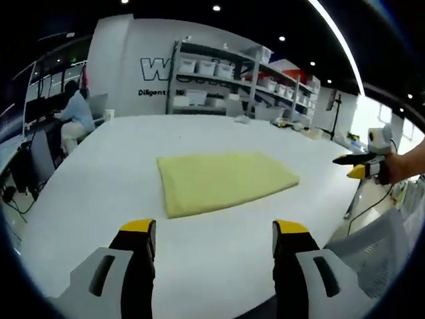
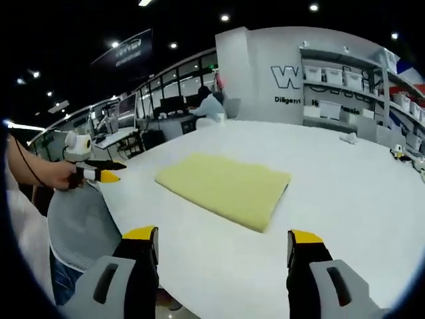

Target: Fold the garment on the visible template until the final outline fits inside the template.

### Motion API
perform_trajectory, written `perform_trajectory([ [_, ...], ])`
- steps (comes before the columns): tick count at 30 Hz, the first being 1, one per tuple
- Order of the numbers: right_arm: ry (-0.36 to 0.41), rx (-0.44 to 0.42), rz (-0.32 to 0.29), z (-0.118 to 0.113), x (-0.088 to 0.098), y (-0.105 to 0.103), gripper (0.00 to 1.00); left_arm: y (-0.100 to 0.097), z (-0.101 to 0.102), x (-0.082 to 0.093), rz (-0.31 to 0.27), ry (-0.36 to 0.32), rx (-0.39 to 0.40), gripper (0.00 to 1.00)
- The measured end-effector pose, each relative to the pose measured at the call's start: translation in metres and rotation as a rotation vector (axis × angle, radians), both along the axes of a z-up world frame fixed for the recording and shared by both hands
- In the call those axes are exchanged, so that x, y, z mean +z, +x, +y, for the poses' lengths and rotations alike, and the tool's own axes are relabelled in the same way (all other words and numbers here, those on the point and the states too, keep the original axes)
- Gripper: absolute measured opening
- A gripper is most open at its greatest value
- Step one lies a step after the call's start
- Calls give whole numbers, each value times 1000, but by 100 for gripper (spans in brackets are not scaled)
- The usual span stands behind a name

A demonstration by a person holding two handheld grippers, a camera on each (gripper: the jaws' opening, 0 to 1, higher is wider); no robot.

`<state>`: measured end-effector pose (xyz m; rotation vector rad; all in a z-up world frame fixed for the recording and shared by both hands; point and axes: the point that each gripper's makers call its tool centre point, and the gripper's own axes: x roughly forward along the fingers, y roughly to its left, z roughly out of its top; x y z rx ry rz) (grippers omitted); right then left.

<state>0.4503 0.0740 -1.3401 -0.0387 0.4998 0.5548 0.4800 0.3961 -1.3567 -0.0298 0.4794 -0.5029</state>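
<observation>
A yellow garment point(image 1: 224, 181) lies folded into a flat rectangle on the white table point(image 1: 119, 166); in the right gripper view the same garment point(image 2: 226, 187) lies in the middle of the table point(image 2: 345, 193). My left gripper point(image 1: 215, 234) is open above the table's near edge, short of the cloth, with nothing between its jaws. It also appears in the right gripper view at the left, held by a hand point(image 2: 99, 169). My right gripper point(image 2: 223, 239) is open and empty near the table's edge, and is seen in the left gripper view at the right point(image 1: 358, 166). No template outline is visible.
Shelving with white bins point(image 1: 226, 80) stands against the far wall. A person point(image 1: 73, 116) sits at a desk beyond the table's far left corner. A grey mesh chair back point(image 2: 80, 219) is beside the table edge; small items point(image 1: 292, 123) lie at the far right corner.
</observation>
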Motion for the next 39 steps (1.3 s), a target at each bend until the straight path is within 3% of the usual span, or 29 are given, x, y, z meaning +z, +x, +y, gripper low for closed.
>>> perform_trajectory([
  [11,29,-30,-17,-1,9,-5,82,3,10,8,-14,-37,47,69],
  [39,53,-52,-6,4,11,-1,86,2,5,4,-6,-35,21,71],
])
